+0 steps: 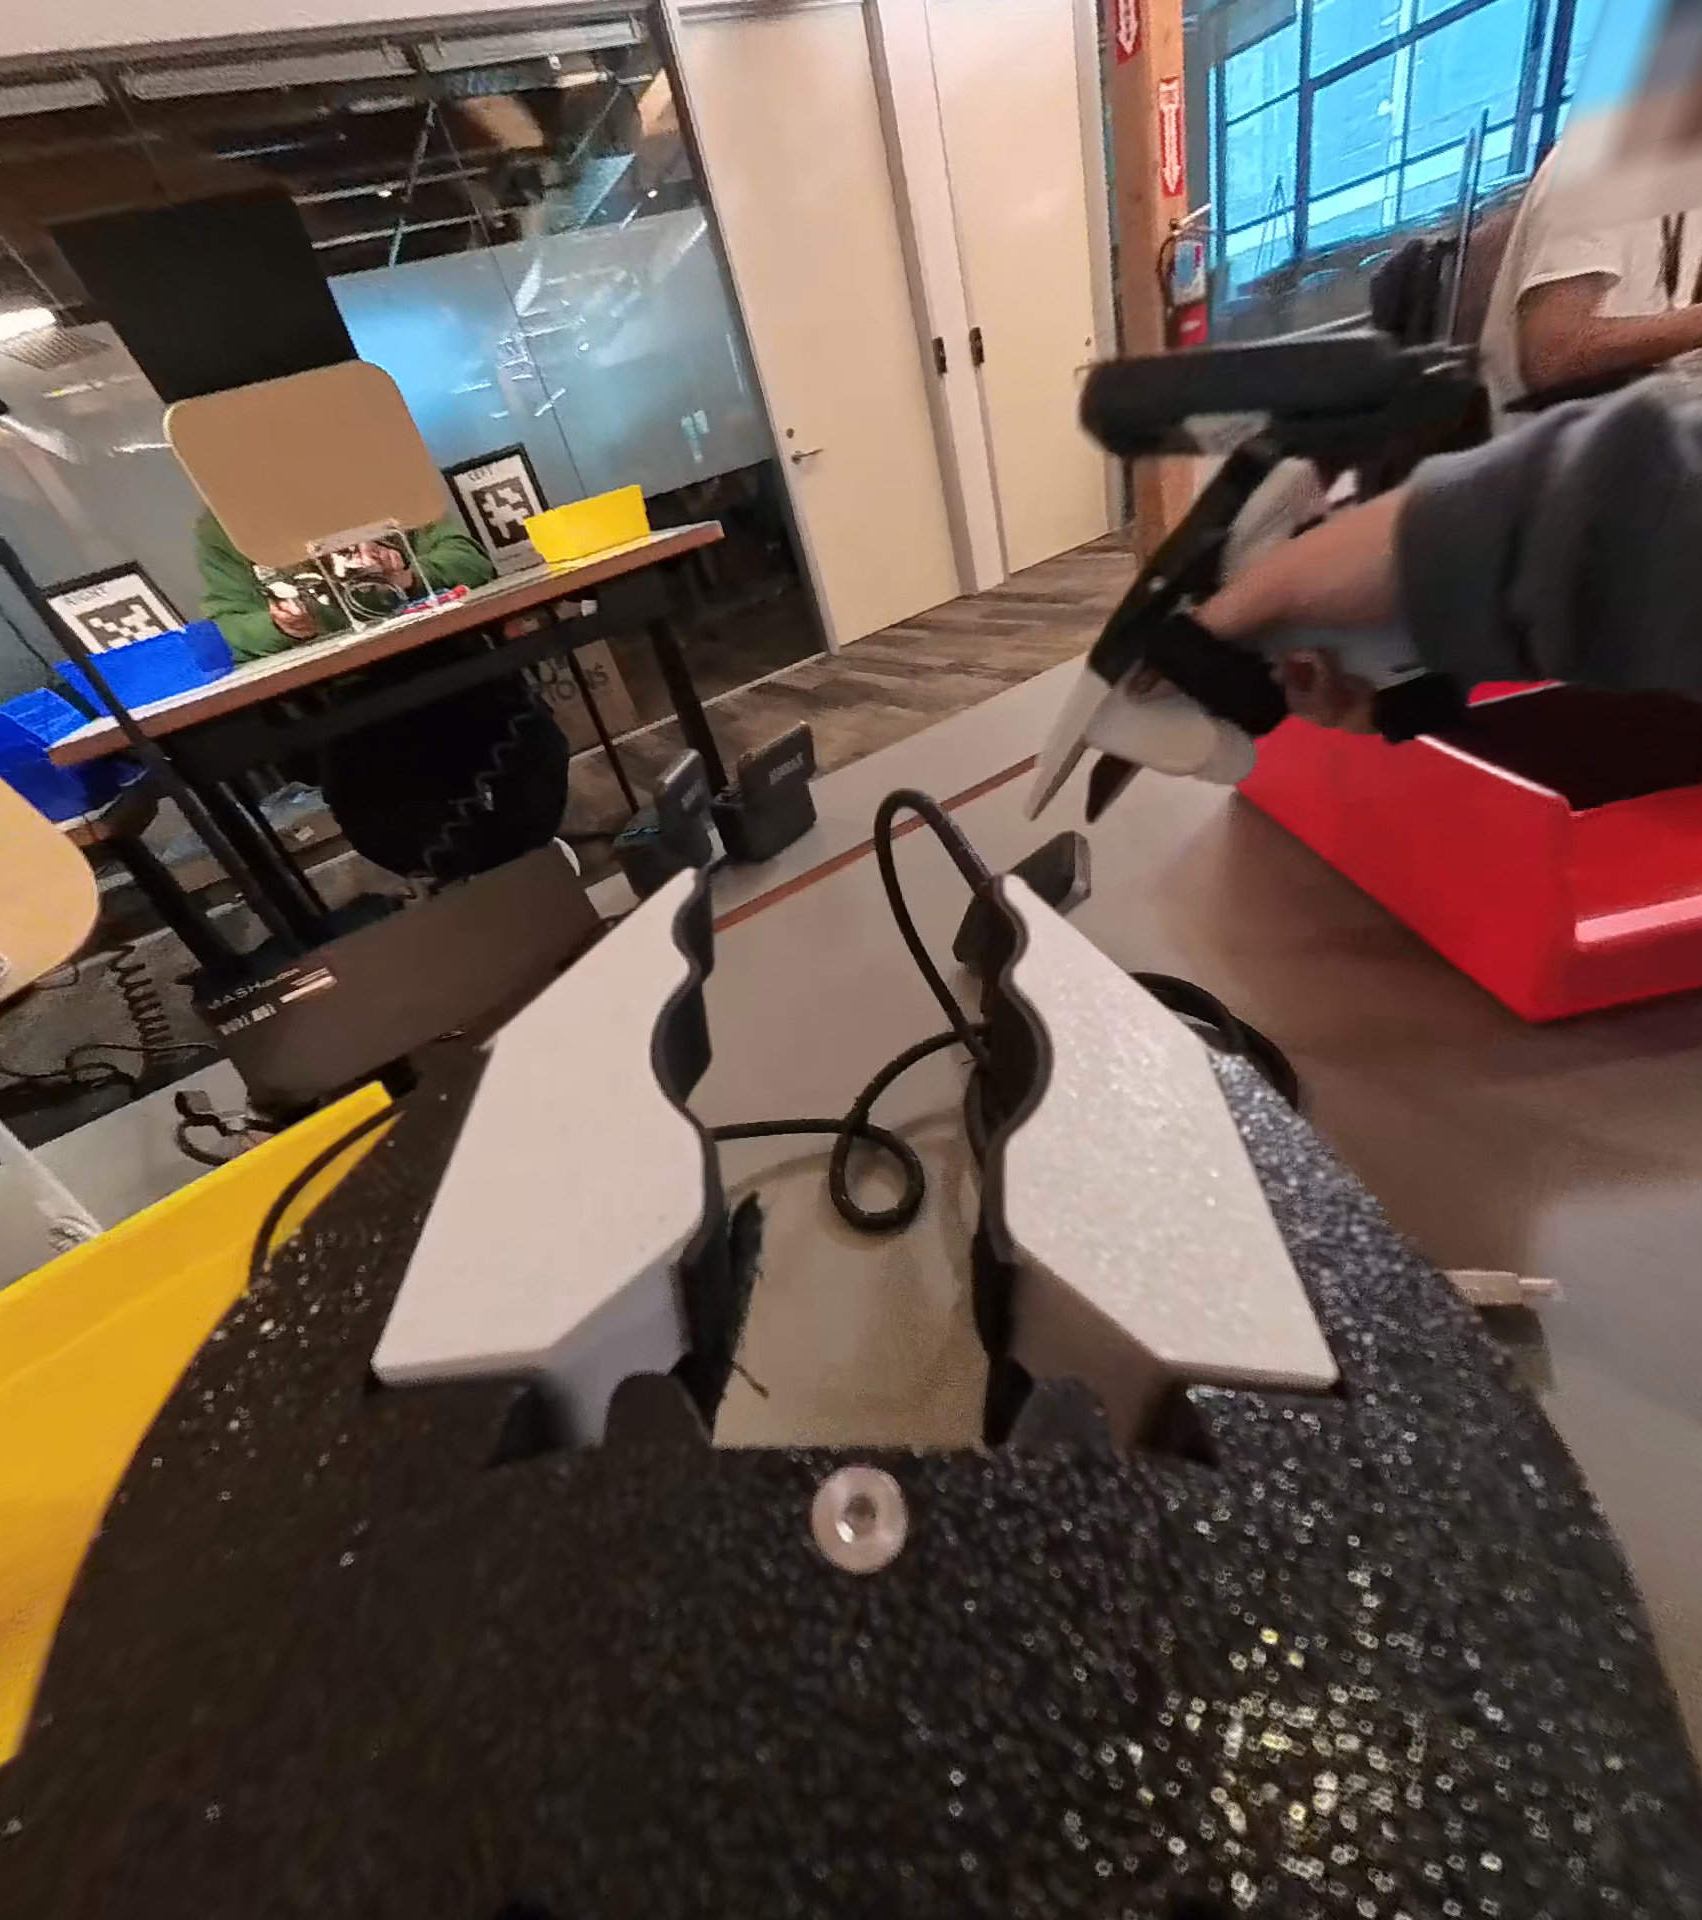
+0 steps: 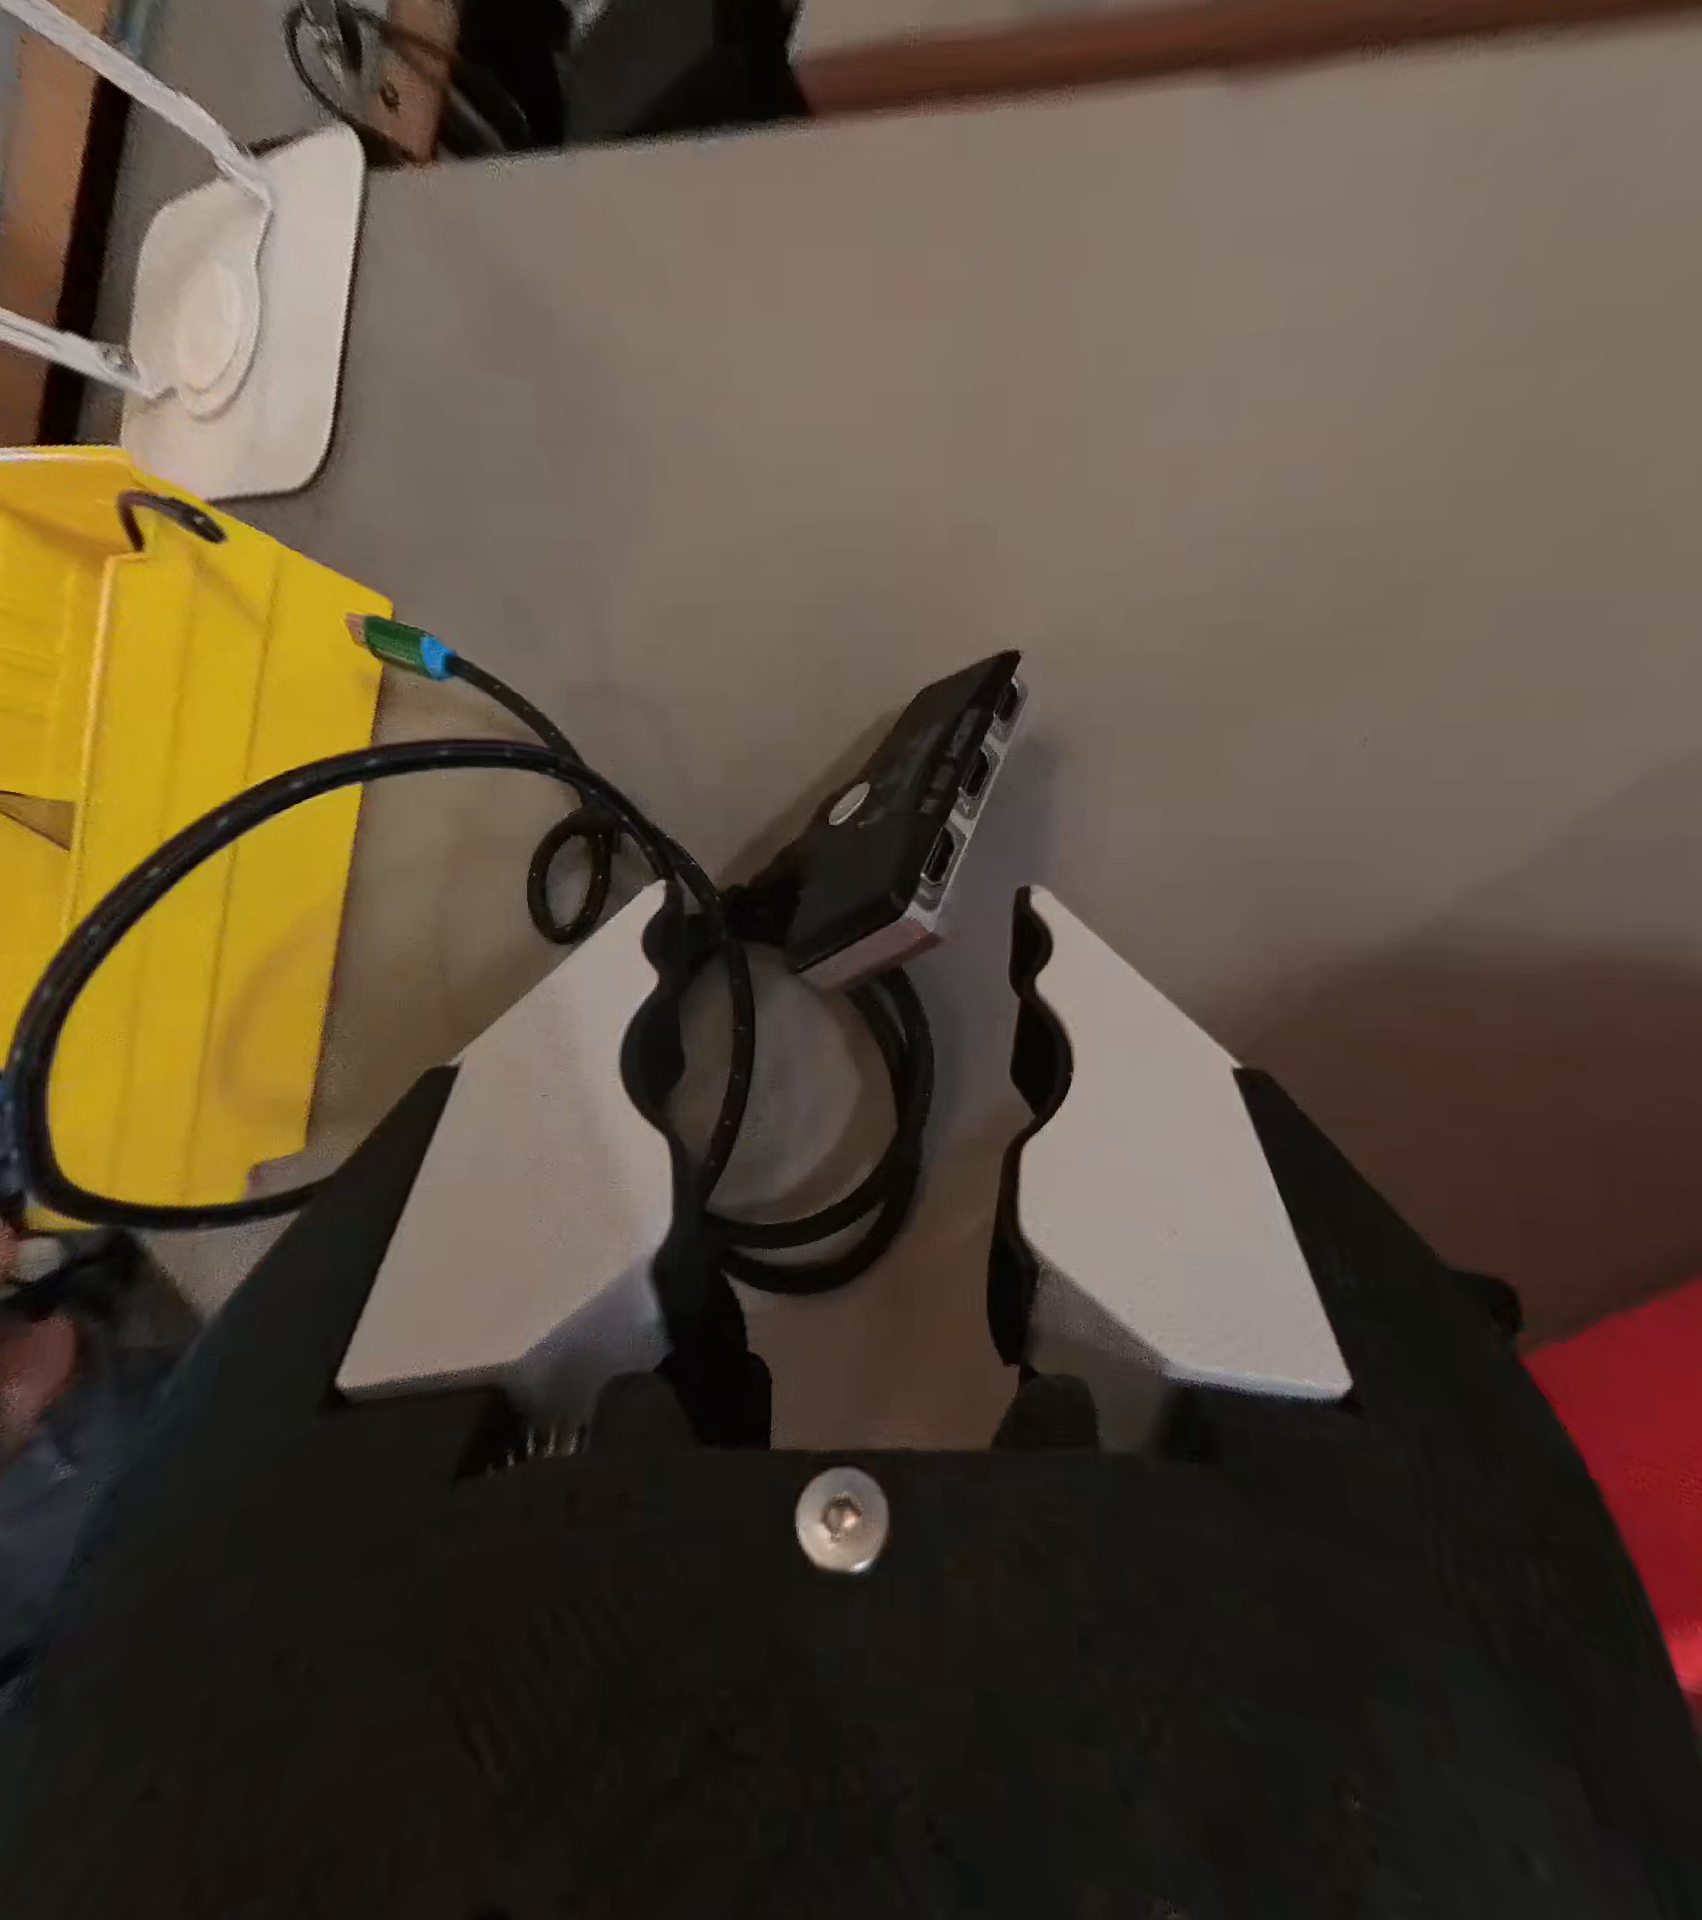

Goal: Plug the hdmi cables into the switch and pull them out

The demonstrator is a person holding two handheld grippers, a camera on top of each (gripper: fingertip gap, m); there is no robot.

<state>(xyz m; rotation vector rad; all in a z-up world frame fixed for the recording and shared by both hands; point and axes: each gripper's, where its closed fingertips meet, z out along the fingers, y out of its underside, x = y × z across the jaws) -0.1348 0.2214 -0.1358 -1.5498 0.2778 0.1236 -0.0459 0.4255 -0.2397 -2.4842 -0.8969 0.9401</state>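
Both grippers empty, fingers apart. Left gripper [image 1: 852, 914] low over coiled black cable [image 1: 873, 1164]. Right gripper [image 2: 842, 904] above black switch [image 2: 894, 821] on grey tabletop [image 2: 1242, 468], ports unplugged. Green-tipped cable plug [image 2: 400, 644] lies beside yellow bin [image 2: 120, 831].

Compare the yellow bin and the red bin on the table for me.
The yellow bin sits at the table's left side, the red bin at its right. A black cable loops across the yellow bin, and a green-and-blue plug rests at its edge; nothing shows draped on the red bin. The yellow bin shows ribbed, stepped walls; the red bin's visible wall is smooth and glossy. Both are plastic bins resting on the same grey table.
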